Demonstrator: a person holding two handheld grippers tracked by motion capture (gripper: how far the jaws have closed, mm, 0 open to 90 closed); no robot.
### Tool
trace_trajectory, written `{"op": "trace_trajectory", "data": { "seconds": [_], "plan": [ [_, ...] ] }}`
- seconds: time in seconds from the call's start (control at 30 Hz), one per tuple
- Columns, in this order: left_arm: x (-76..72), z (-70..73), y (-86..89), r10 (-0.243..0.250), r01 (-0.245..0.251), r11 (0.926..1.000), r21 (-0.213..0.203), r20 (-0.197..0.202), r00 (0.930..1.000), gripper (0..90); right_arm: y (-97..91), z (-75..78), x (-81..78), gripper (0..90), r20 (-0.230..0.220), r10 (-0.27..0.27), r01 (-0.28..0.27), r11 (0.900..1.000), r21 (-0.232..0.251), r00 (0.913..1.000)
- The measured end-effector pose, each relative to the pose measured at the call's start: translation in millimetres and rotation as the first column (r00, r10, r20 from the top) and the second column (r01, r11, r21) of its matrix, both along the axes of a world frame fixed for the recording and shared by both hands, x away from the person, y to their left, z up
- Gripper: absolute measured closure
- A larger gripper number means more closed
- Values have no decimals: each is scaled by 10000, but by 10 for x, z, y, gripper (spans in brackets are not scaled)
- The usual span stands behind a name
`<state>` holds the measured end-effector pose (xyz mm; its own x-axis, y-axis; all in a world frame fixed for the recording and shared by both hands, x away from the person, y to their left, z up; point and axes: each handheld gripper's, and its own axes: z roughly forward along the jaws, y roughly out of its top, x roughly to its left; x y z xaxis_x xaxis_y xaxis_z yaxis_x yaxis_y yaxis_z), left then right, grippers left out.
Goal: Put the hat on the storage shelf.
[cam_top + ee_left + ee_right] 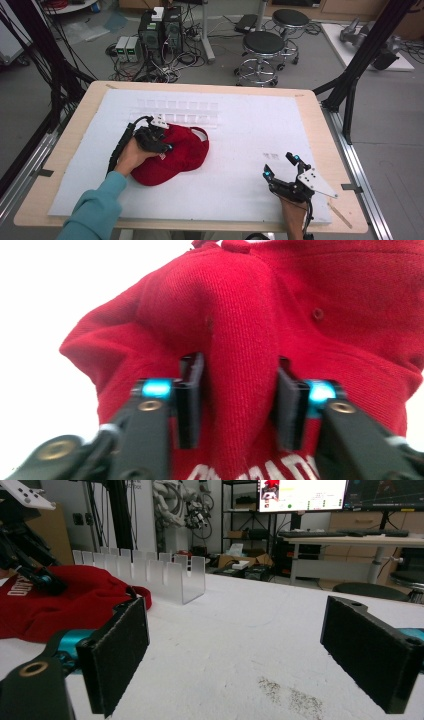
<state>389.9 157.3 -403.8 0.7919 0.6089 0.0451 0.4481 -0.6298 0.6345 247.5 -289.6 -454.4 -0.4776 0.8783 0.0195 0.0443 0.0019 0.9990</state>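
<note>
Two grippers work over a white foam sheet (240,190) that covers most of a wooden table (75,150), and the red cap (172,157) serves as the landmark, lying left of the sheet's middle. The left gripper (162,146) sits on the cap's crown, held by a hand (131,157) in a teal sleeve (95,210); in the left gripper view its jaws pinch a raised fold of the red fabric between their pads (190,400), with the cloth bulging up between them. White lettering at the cap's lower edge is cut off by the frame there and cannot be read. Just behind the cap, touching or nearly touching its far side, stands a clear slotted rack (177,112), pale against the sheet and hard to make out from above; the right gripper view shows it upright, its near end just past the cap's strap. Well to the right of the cap, near the sheet's front edge, the right gripper (281,166) hovers or rests low with its jaws spread wide and nothing between them. Between it and the cap the sheet is bare, as is the stretch right of the rack toward the far right corner. A faint grey smudge (270,156) marks the sheet just beyond the right gripper. Left of the cap, a narrow band of sheet and wood runs to the table's edge. The hand holding the right gripper is cut off by the bottom of the high view.
</note>
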Motion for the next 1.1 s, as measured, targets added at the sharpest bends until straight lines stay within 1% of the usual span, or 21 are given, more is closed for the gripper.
{"op": "trace_trajectory", "data": {
  "seconds": [0.07,0.1,0.17,0.23,0.37,0.47,0.5,0.53,0.63,0.67,0.7,0.73,0.8,0.83,0.87,0.97,1.0,1.03,1.07,1.1],
  "plan": [
    [-4,11,7,72,-72,10000,-50,3,10000,763,1,0,-1,110,-2,1,-1,10000,-3,10000],
    [-8,31,21,231,-232,9996,-159,-12,9997,805,1,0,-1,111,15,1,-1,10000,-8,10000],
    [-18,40,27,243,-241,9995,-194,78,9997,838,5,0,-6,111,-40,19,-19,10000,37,10000],
    [-27,45,30,89,-87,9999,-106,161,9998,855,4,0,-4,110,-7,18,-18,10000,20,10000],
    [-31,57,44,67,-63,9998,-186,196,9998,863,4,-1,-6,110,-40,38,-38,10000,43,10000],
    [-43,65,62,87,-76,9991,-406,263,9996,864,2,0,-3,110,-20,61,-61,10000,24,10000],
    [-45,75,72,20,-8,9992,-388,290,9996,864,-1,0,-1,110,-5,74,-74,10000,5,10000],
    [-61,88,81,96,-74,9985,-548,393,9992,864,-1,0,-2,111,-8,93,-93,10000,9,10000],
    [-90,152,124,72,-23,9956,-936,523,9986,864,4,1,-3,110,-10,150,-150,9999,-13,9999],
    [-101,176,146,6,60,9931,-1171,566,9984,866,5,1,-5,111,-37,155,-155,9999,4,9999],
    [-107,192,159,6,64,9924,-1232,572,9984,865,2,2,-4,111,-26,167,-167,9999,-13,9999],
    [-117,204,169,36,39,9904,-1383,542,9985,866,1,2,-4,111,-28,162,-162,9999,-4,9999],
    [-126,219,181,46,33,9898,-1427,551,9985,865,-3,2,1,111,-8,122,-122,9999,-9,9999],
    [-138,240,193,21,73,9893,-1459,639,9980,866,-4,3,4,111,-9,132,-132,9999,-6,9999],
    [-160,271,207,41,90,9854,-1700,761,9971,866,-1,4,3,111,-93,132,-132,9999,19,9999],
    [-196,337,240,-7,230,9757,-2179,1021,9948,866,1,8,13,111,-105,55,-55,10000,-13,9999],
    [-196,337,240,-7,230,9757,-2179,1021,9948,866,5,10,15,111,-139,45,-45,10000,-22,9999],
    [-212,360,250,23,248,9703,-2405,1119,9937,866,5,10,15,111,-139,45,-45,10000,-22,9999],
    [-231,394,272,19,315,9643,-2628,1260,9920,866,16,18,29,110,-278,-1,-2,9999,-140,9996],
    [-244,412,284,65,312,9587,-2828,1315,9913,866,19,21,36,111,-242,-13,7,9997,-243,9997]
  ]
}}
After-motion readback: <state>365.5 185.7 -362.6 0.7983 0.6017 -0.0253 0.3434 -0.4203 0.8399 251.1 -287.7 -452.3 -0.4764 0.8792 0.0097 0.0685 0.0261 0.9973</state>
